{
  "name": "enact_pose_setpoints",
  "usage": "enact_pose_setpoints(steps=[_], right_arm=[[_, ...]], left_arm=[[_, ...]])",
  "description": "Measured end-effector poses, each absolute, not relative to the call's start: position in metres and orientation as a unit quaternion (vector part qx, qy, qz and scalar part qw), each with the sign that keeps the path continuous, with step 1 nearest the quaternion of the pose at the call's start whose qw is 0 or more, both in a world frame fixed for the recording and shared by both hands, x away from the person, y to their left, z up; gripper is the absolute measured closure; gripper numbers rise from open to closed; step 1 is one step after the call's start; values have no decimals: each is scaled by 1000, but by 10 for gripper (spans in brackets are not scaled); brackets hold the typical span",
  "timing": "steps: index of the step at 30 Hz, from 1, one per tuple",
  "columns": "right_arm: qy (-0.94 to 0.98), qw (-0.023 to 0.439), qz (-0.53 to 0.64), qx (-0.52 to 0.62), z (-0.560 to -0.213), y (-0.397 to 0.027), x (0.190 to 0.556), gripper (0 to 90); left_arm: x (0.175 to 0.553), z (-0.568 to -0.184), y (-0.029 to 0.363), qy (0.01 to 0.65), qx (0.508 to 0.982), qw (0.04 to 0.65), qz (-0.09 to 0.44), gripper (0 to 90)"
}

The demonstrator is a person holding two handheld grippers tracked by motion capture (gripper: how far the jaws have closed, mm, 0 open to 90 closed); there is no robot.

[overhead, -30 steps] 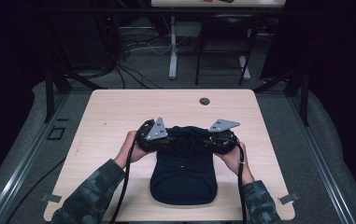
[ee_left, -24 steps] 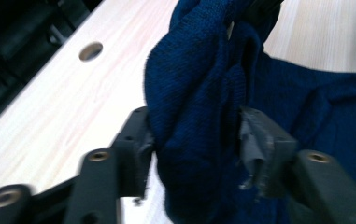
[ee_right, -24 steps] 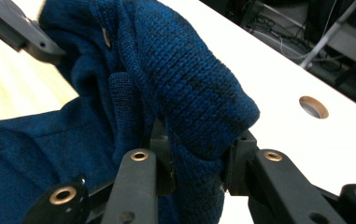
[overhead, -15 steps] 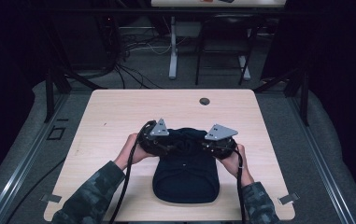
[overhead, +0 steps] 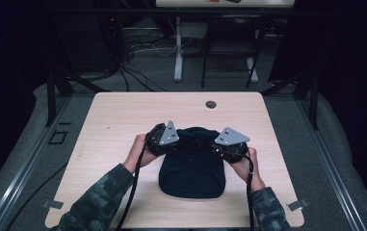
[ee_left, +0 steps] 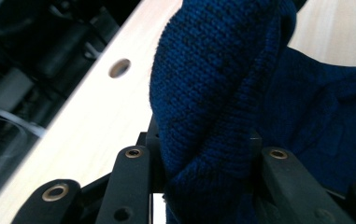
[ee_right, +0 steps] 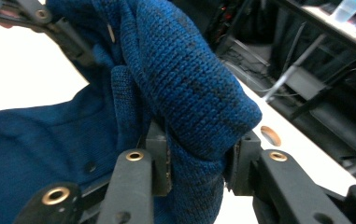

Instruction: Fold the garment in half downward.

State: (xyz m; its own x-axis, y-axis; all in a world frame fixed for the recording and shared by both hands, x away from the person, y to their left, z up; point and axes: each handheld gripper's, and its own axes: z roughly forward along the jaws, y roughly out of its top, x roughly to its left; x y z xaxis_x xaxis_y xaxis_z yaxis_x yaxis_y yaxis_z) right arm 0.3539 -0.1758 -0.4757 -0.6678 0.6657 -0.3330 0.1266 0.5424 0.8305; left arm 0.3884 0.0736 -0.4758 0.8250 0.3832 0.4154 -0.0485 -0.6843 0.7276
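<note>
In the high view the fingers of the left gripper (overhead: 167, 140) and the right gripper (overhead: 225, 144) are hidden under their grey plates and in the dark knit (overhead: 190, 166), so the grip itself cannot be seen there. The knit is too dark to tell its folds. In the left gripper view the knit (ee_left: 222, 93) covers the finger tips and runs past the top edge. The desk (overhead: 123, 120) is cut off at the bottom, with the sleeves.

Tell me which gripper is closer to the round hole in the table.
The right gripper. The hole sits right of the table's middle; the left gripper is farther off across the blue knit garment.
</note>
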Motion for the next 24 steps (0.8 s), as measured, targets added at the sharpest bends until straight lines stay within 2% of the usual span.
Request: enact_pose_setpoints(steps=[2, 6, 17, 24], right_arm=[[816, 315, 417, 247, -475, -178, 353, 603], [820, 272, 431, 260, -474, -183, 353, 597], [837, 270, 409, 244, -483, -182, 341, 639], [845, 261, 400, 241, -491, -179, 337, 644]], left_arm=[[386, -475, 74, 94, 872, 386, 287, 680], [380, -477, 73, 82, 867, 382, 308, 684], [364, -486, 71, 57, 863, 359, 349, 680], [357, -496, 74, 62, 868, 354, 343, 670]])
